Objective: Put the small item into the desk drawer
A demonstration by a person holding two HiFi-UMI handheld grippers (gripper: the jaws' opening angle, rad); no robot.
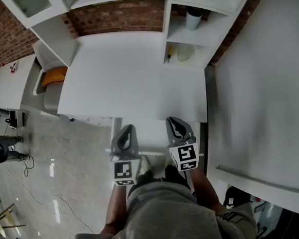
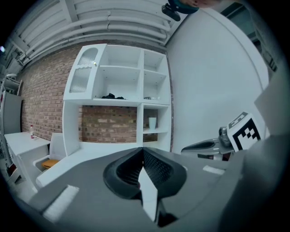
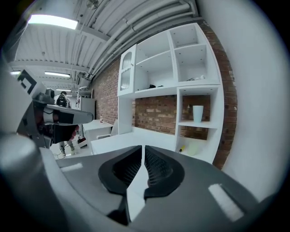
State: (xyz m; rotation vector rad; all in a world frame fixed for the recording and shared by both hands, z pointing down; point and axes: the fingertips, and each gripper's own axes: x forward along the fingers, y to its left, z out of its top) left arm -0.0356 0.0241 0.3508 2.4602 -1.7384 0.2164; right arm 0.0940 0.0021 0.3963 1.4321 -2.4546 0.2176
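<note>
Head view: at upper right, a shelf cubby [image 1: 189, 61] holds a small yellow item [image 1: 170, 53]; a cup [image 1: 193, 18] stands one shelf above. At lower centre, the left gripper [image 1: 126, 133] and right gripper [image 1: 173, 126] point side by side over the desk drawer [image 1: 150, 134].
Left gripper view: jaws clenched, empty.
Right gripper view: jaws clenched, empty.

We see a white desk [image 1: 130, 76] and a red-brown brick wall [image 1: 115, 16]. The left gripper [image 1: 128, 129] and right gripper [image 1: 171, 122] are grey (their cubes bear black-and-white square markers). One object [image 1: 53, 76] is orange.
</note>
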